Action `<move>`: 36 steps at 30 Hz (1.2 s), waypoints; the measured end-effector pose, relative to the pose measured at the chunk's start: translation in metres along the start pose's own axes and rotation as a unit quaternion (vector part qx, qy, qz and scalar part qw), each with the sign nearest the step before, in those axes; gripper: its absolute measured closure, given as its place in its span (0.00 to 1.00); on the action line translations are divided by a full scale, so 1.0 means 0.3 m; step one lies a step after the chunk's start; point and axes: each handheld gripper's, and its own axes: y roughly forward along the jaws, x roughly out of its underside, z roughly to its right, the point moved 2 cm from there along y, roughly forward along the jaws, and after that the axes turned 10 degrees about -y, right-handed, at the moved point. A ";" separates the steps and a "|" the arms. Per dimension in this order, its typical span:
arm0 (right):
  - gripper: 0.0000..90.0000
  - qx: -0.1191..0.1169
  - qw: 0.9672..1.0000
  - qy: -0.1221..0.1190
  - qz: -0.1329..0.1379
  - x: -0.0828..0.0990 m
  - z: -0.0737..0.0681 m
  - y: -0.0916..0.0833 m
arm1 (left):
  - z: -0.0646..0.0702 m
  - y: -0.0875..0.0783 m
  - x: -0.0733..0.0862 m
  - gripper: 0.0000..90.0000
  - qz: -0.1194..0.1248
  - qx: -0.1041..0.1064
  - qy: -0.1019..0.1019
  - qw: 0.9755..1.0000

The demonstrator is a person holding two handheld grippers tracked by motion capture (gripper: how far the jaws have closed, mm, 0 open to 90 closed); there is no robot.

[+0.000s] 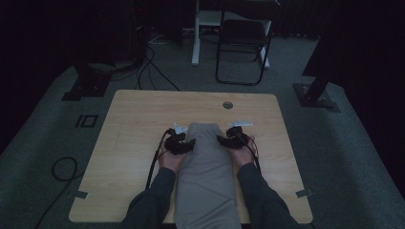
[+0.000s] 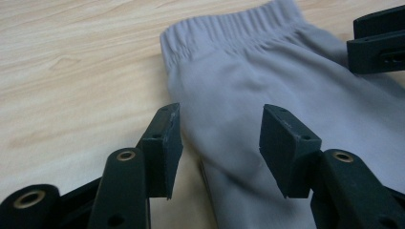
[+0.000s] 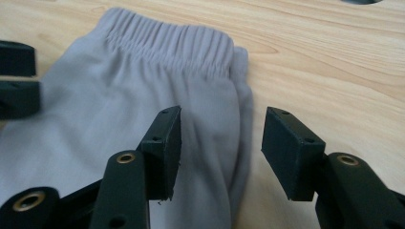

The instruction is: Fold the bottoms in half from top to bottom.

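Both pairs of jaws stand spread with nothing pinched: the left gripper (image 2: 220, 151) hangs over the left edge of the grey trousers (image 2: 286, 109), cloth showing in the gap but no pad pressing it, and the right gripper (image 3: 220, 151) hangs over the right edge, its gap spanning folded cloth and bare wood. Two hands, the left hand (image 1: 171, 160) and the right hand (image 1: 243, 153), hold the tools on either side of the trousers, which lie flat and folded lengthwise down the middle of the table (image 1: 138, 119), elastic waistband (image 3: 176, 40) at the far end and legs running back toward the near edge between the person's dark sleeves (image 1: 153, 200).
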 end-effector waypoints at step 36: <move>0.97 -0.001 0.999 0.015 -0.034 -0.030 -0.003 0.099 | -0.008 0.094 -0.050 0.95 -0.053 0.024 -0.009 0.998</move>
